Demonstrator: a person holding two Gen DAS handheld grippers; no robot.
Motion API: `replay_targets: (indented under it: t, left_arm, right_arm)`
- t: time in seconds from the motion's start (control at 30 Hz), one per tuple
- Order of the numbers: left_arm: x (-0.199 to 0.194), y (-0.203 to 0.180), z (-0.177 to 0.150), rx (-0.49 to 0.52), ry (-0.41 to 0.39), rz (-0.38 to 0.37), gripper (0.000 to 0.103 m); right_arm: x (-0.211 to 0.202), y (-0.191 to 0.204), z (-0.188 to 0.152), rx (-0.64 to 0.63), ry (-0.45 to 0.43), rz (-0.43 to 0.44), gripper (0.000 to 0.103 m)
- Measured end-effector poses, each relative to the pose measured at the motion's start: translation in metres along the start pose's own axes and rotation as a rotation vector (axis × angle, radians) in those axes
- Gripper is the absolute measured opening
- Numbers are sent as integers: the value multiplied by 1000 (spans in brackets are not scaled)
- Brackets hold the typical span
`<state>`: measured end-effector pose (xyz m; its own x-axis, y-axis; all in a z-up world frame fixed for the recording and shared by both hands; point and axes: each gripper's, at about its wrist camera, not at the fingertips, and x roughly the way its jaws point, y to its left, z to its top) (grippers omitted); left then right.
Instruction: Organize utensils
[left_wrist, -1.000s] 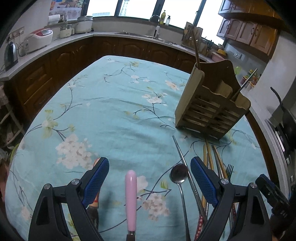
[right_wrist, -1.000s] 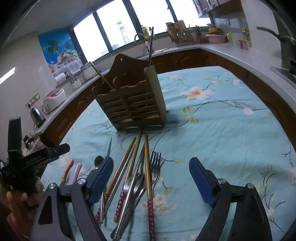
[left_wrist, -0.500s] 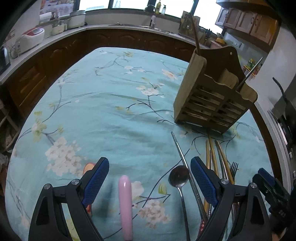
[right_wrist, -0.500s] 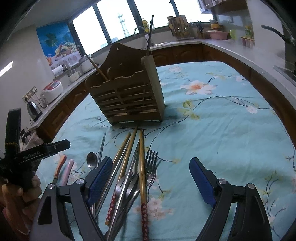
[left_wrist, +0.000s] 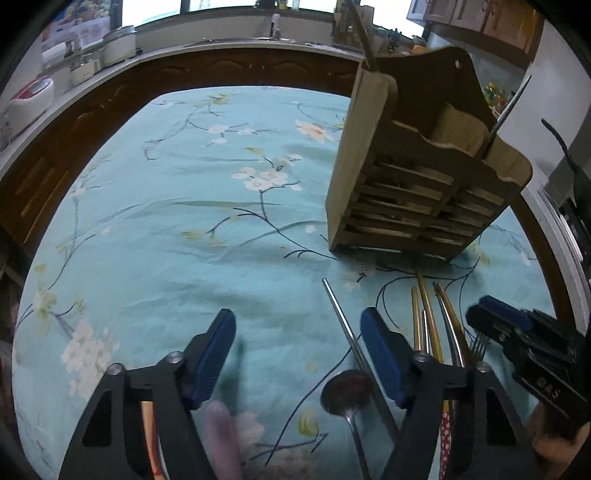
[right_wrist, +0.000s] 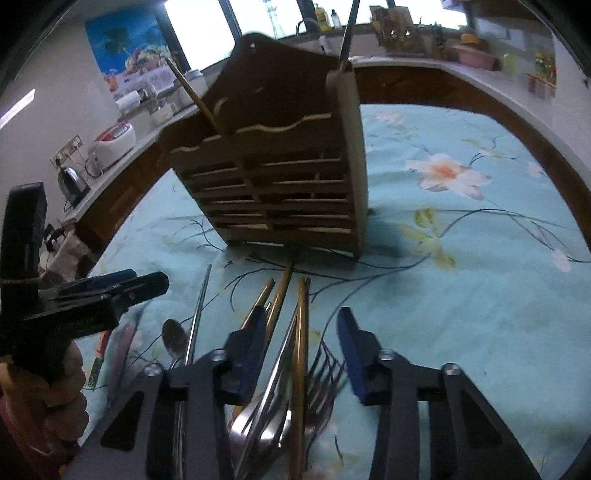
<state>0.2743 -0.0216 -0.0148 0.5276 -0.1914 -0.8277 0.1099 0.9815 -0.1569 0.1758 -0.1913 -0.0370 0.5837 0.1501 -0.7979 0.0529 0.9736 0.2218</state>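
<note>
Left tool (left_wrist: 297, 356) open, narrower than half a second ago, jaws straddling bare cloth with nothing between the pads. Moved forward over the desk (left_wrist: 184, 221) since a second ago: pink handle (left_wrist: 221, 439), earlier centred between the jaws, now slipped low near the bottom edge beside the left finger, blurred. Orange handle (left_wrist: 147, 435) barely showing behind that finger. Spoon (left_wrist: 347, 391) lying just inside the right finger, with a long steel chopstick (left_wrist: 338, 310) running past it toward the holder.

Further right, gold chopsticks (right_wrist: 279, 295), forks (right_wrist: 325, 373) and other steel pieces heaped together, tips pointing at the wooden holder (right_wrist: 280, 184). Holder upright on the cloth, closer and larger in both views than before, already carrying a wooden stick on one side and a steel one on the other.

Right tool (right_wrist: 301, 350) open but clearly narrowed from the wide spread of a second ago, and dropped low over the heap: one gold chopstick and a steel handle now between the pads, forks just beside the right pad. Contact not certain; motion blur there.

Likely meaning: right side closing for a pick from the heap, left side passing over the pink handle without taking it. Sorting barely begun, nearly everything flat on the desk. Risk of pinching several crossed pieces at once.
</note>
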Motion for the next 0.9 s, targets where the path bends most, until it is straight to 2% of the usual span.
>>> replay_targets:
  t: [0.07, 0.23, 0.43, 0.53, 0.6, 0.7, 0.77, 0.8, 0.9]
  left_arm:
    - [8, -3, 2, 11, 13, -7, 60]
    - [32, -8, 8, 29, 47, -15, 52]
    - [49, -12, 16, 52, 60, -14, 37]
    - [53, -15, 18, 67, 60, 0, 25]
    - [55, -17, 19, 76, 62, -6, 11]
    - [55, -19, 19, 91, 58, -6, 7]
    - [54, -20, 19, 92, 56, -14, 4]
    - [53, -19, 19, 90, 52, -19, 0]
    - [44, -18, 18, 85, 37, -35, 0]
  right_arm:
    - [8, -1, 4, -5, 20, -5, 26]
    - [24, -2, 11, -25, 64, -7, 21]
    - [36, -1, 14, -39, 98, -9, 13]
    - [39, 0, 16, -30, 104, 1, 13]
    - [41, 2, 15, -41, 108, -5, 12]
    - [41, 3, 17, -47, 108, -5, 6]
    - [39, 1, 16, -36, 104, 0, 6]
    - [38, 0, 16, -33, 100, -1, 6]
    - [30, -2, 16, -17, 78, 3, 5]
